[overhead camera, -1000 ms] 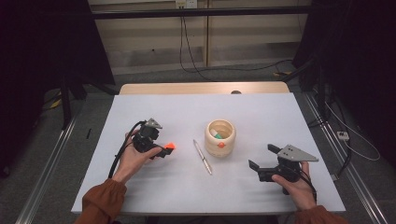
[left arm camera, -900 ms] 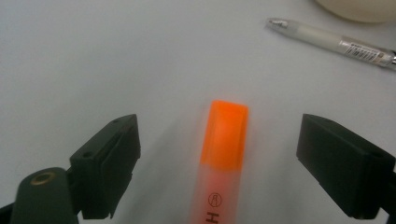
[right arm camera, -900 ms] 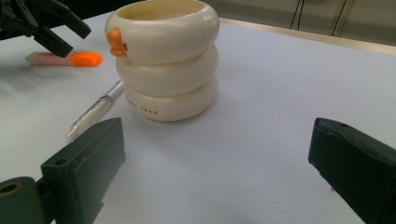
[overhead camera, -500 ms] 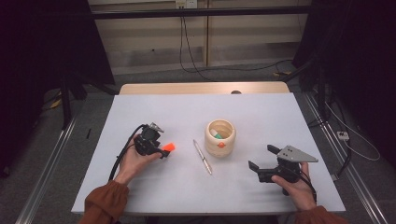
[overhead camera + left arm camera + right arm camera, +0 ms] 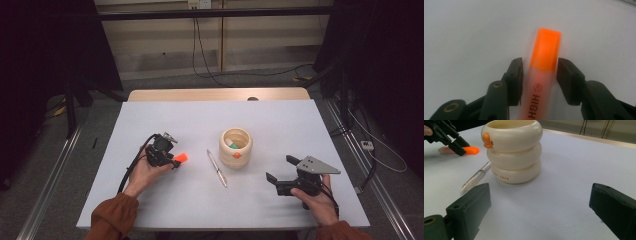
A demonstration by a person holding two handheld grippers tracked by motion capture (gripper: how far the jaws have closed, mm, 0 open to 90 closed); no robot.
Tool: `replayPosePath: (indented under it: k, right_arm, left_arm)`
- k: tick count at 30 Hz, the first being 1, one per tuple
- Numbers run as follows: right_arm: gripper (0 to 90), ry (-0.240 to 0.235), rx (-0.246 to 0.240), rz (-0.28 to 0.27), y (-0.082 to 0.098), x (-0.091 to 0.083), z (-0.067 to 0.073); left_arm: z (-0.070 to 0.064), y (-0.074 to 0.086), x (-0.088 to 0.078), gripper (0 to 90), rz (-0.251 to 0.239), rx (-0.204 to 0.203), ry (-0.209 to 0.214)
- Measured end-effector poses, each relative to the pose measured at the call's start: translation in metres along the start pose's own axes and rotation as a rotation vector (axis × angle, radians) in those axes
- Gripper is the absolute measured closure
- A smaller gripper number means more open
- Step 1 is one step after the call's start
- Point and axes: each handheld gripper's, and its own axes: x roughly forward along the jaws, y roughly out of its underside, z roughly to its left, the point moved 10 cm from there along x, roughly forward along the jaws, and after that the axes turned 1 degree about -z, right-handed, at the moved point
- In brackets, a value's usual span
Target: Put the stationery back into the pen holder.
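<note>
Left claw (image 5: 539, 70) just narrowing around orange highlighter (image 5: 545, 50), right pad's slim gap plain from its own camera.

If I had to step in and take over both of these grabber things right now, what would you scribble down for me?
Left gripper: jaws either side of the orange highlighter, which lies flat on the table. They have just been closing; small gaps remain, so no grip yet.
Right gripper: wide open, holding nothing, low over the table and facing the cup.
Things: cup mid-table with small items inside; a clear pen lies between the highlighter and the cup.
Done: highlighter lined up in the jaws.
Left, likely: close on it, lift it and drop it in the cup; the pen probably follows.
</note>
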Motion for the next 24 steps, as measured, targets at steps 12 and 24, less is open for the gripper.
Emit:
replayPosePath:
  k: [12,24]
  right_arm:
    - [3.5,-0.003,0.0,0.001,0.0004,0.0,-0.0001]
    - [3.5,0.002,0.004,-0.002,0.0002,-0.0002,-0.0013]
  left_arm:
    - [-0.0011,-0.0006,-0.0009,67.2,0.006,-0.007,0.014]
    - [-0.0029,-0.0037,-0.0036,67.2,-0.052,-0.041,0.059]
